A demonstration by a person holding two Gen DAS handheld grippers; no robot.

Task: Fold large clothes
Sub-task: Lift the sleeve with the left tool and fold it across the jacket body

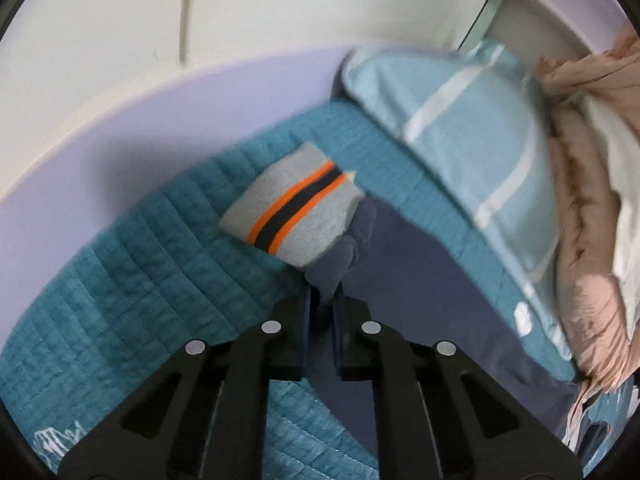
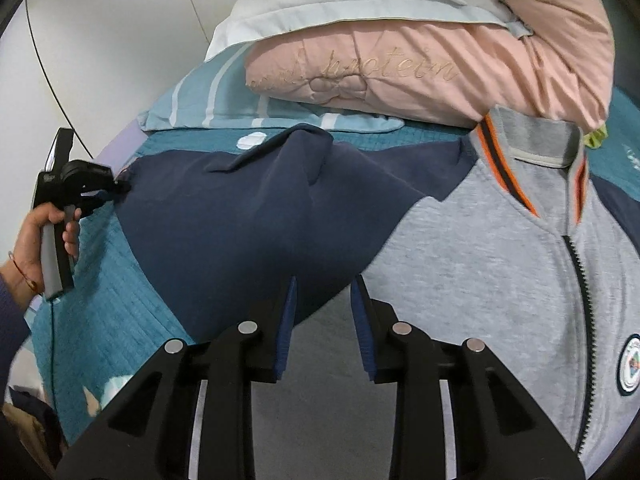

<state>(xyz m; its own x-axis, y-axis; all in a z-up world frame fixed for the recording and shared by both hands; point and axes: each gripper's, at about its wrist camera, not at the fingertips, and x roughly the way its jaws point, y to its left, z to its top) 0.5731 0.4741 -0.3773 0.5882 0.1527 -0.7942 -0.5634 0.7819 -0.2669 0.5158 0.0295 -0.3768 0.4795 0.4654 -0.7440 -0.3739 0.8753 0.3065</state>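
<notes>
**Left gripper pinches sleeve; right gripper parted over jacket**

Left gripper (image 1: 325, 300), seen through its own camera, is clenched on the navy sleeve (image 1: 400, 264) just behind the cuff (image 1: 292, 208). That cuff is grey ribbing with orange and navy stripes, and it lies on the teal quilt (image 1: 120, 280) beyond the fingertips. A pale blue pillow (image 1: 460, 136) with white stripes sits further back, beside a pink duvet (image 1: 588, 220).

Through the right camera, the right gripper (image 2: 324, 308) hangs with its jaws parted, nothing between them, above the spot where the sleeve (image 2: 248, 216) meets the grey body of the jacket (image 2: 480, 248). The jacket lies spread on the quilt (image 2: 120, 300), zip closed, striped collar (image 2: 532, 140) touching the duvet (image 2: 440, 60). At the far left a hand (image 2: 36, 236) holds the left gripper (image 2: 116, 188), closed on the sleeve's end. A round badge (image 2: 630, 364) shows on the jacket's chest at the right edge.
</notes>
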